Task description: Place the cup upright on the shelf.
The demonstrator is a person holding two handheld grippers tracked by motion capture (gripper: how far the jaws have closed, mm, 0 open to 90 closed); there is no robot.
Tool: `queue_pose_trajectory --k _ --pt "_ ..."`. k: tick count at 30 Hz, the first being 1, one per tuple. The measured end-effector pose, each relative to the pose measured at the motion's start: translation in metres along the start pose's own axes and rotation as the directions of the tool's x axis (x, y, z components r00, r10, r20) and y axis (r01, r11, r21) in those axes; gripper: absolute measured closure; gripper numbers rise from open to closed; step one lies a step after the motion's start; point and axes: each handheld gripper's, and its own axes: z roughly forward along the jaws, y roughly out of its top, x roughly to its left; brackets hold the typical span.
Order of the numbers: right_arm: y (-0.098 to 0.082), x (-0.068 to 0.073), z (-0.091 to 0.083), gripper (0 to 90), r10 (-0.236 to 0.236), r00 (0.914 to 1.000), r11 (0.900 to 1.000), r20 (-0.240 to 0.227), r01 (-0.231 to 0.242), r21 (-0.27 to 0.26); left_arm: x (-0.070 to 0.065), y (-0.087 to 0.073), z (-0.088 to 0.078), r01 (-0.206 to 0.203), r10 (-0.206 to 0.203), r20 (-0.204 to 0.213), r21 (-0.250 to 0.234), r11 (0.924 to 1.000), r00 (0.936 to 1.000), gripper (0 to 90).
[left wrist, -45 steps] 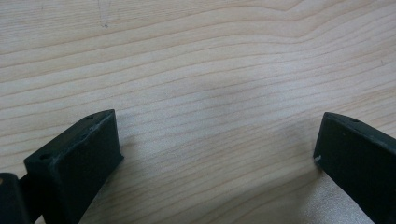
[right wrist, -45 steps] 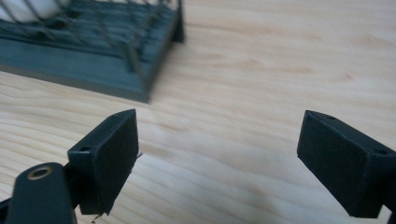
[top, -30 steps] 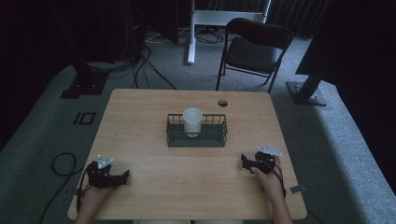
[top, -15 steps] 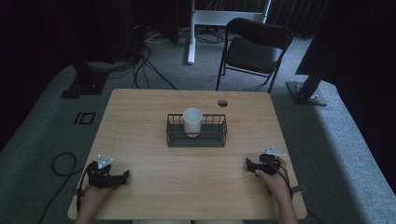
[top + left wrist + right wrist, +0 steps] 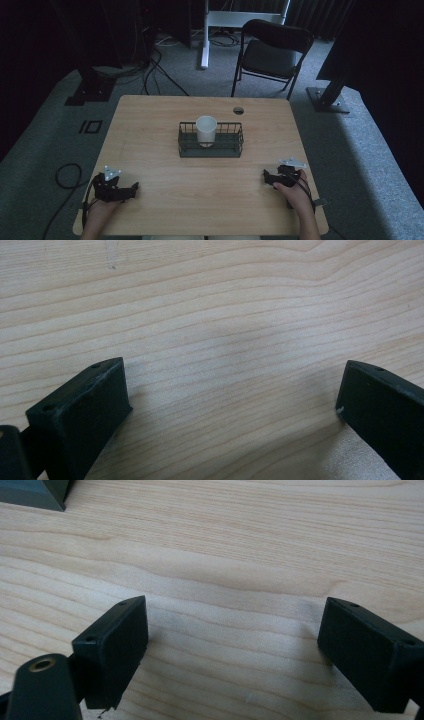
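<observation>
I have both grippers parked low at the near edge of the table (image 5: 150, 125), one at each corner, and the cup (image 5: 206, 130) is what I am sizing up. It stands upright inside the wire basket (image 5: 235, 142), toward the basket's left end, and the basket sits at the table's middle, its long side running left to right across my view.

My left gripper (image 5: 134, 187) has its jaws spread wide with nothing but bare wood between them; in the left gripper view the two black pads (image 5: 80, 415) frame plain grain. My right gripper (image 5: 266, 176) is likewise spread wide and holds nothing; in its own view a dark corner at the upper left looks to me like the basket's base, though I cannot be sure.

The relation that counts: from either tool the cup lies forward and inward, toward the centre line. It sits a little left of centre, so I judge the two reaches nearly equal, the left slightly favoured. The cup's axis is vertical and the basket walls ring it, so I would come in from above the rim rather than from the side
</observation>
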Motion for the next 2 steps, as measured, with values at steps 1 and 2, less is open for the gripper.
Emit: queue_pose_trajectory --k 1,2 --pt "0.0 0.0 0.0 12.4 0.0 1.0 1.0 0.0 0.0 0.0 0.0 0.0 0.0 0.0 0.0 0.0 0.0 1.0 1.0 0.7" --pt "0.0 0.0001 0.0 12.4 0.0 1.0 1.0 0.0 0.0 0.0 0.0 0.0 0.0 0.0 0.0 0.0 0.0 1.0 1.0 0.8"
